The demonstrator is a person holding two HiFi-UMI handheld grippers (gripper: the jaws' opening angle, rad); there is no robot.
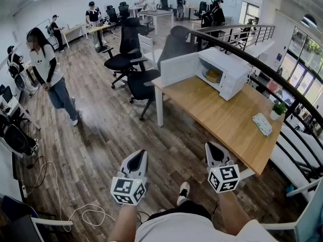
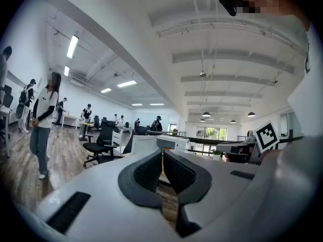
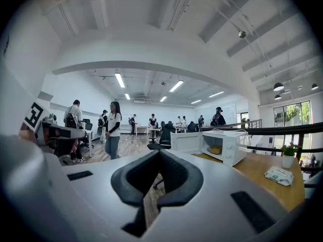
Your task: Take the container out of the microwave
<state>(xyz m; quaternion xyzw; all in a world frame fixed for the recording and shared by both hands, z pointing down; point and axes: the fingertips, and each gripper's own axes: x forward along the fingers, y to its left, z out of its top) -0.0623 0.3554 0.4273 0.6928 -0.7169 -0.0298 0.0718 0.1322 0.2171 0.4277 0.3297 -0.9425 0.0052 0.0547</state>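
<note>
The left gripper (image 1: 138, 154) and right gripper (image 1: 212, 146) were both closed, holding nothing. The container (image 1: 213, 75) sat inside the open microwave (image 1: 229, 69) on the desk (image 1: 222, 122).

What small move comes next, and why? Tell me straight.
Probably walk up to the table and carry the right gripper toward the microwave, opening it on the way. The door already stands open with the container showing inside, but the right gripper and left gripper are both shut, empty and far short of it.
</note>
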